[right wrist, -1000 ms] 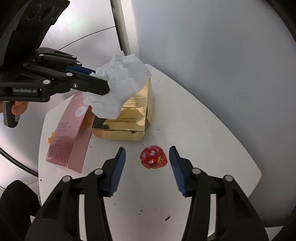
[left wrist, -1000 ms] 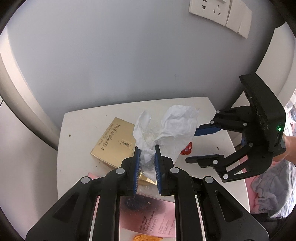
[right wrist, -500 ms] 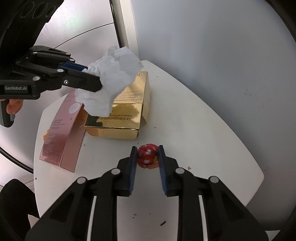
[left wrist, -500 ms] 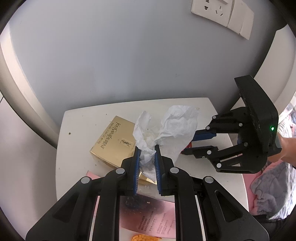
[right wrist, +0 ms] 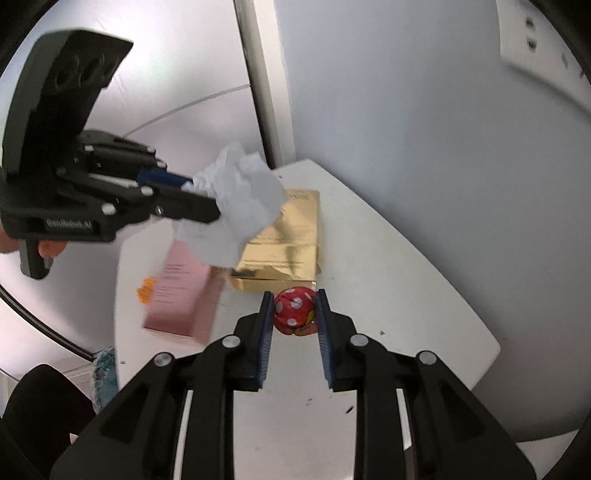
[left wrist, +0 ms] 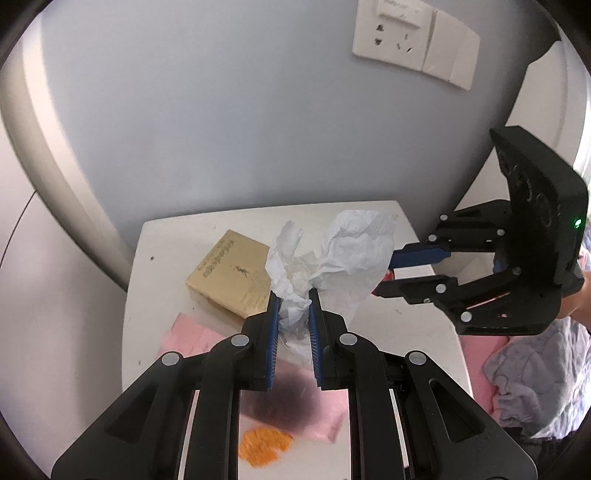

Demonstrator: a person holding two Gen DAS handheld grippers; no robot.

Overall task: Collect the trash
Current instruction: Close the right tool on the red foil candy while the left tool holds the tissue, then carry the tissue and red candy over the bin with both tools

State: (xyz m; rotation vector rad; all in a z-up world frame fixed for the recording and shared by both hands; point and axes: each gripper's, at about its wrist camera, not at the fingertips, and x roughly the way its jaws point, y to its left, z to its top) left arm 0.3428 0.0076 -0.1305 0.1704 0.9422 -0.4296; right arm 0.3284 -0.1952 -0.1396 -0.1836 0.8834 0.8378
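My left gripper (left wrist: pixel 293 299) is shut on a crumpled white tissue (left wrist: pixel 343 254) and holds it above the small white table (left wrist: pixel 166 258). The tissue also shows in the right wrist view (right wrist: pixel 243 199), with the left gripper (right wrist: pixel 192 192) behind it. My right gripper (right wrist: pixel 294 299) is shut on a red ball-shaped wrapper with white dots (right wrist: pixel 293 310), lifted above the table (right wrist: pixel 388 280). In the left wrist view the right gripper (left wrist: pixel 384 273) sits right of the tissue, which hides most of the red wrapper.
A gold box (left wrist: pixel 229 273) lies on the table, also in the right wrist view (right wrist: pixel 284 251). A pink box (right wrist: pixel 181 295) and an orange scrap (right wrist: pixel 146 290) lie near the left edge. Crumbs (right wrist: pixel 347 408) dot the table. A grey wall with a socket (left wrist: pixel 391 33) stands behind.
My right gripper closed on the red wrapper and has lifted it off the table. My left gripper has risen with the tissue.
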